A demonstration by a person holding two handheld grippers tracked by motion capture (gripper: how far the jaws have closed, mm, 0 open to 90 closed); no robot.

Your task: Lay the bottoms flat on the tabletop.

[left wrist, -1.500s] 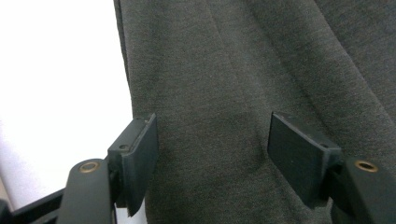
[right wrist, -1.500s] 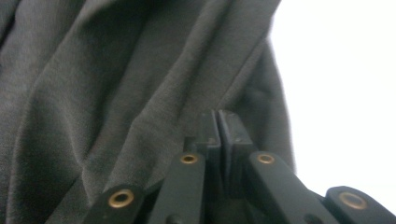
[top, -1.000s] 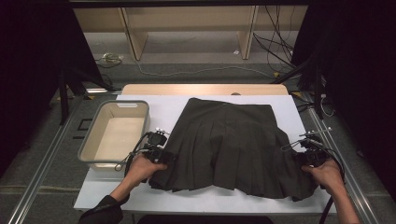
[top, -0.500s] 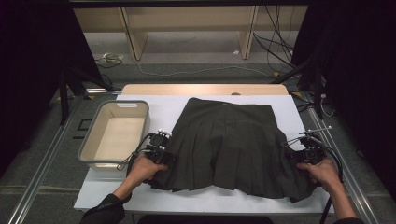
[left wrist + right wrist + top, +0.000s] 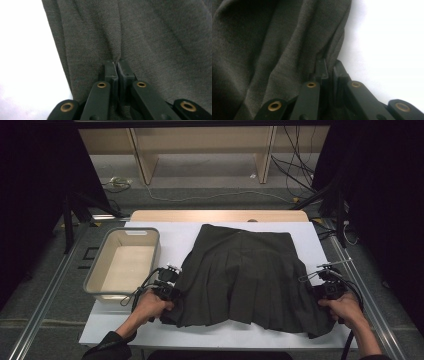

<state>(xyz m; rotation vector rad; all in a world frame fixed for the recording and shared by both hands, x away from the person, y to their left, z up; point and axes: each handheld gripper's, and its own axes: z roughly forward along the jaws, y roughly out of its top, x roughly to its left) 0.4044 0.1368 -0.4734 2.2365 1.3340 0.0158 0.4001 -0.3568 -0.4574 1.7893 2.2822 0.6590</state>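
Left tool point(image 5: 117, 65) and right tool point(image 5: 329, 65) have both just been closing and now pinch the dark skirt point(image 5: 245, 275) at its side edges.

Skirt lies flat on the white bench point(image 5: 170, 237); lift both sides evenly, keeping the cloth taut. The grey bin point(image 5: 100, 285) beside it sits empty.

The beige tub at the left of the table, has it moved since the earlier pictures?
No. In the high view the beige tub sits at the same spot against the white sheet's left edge, beside the dark skirt.
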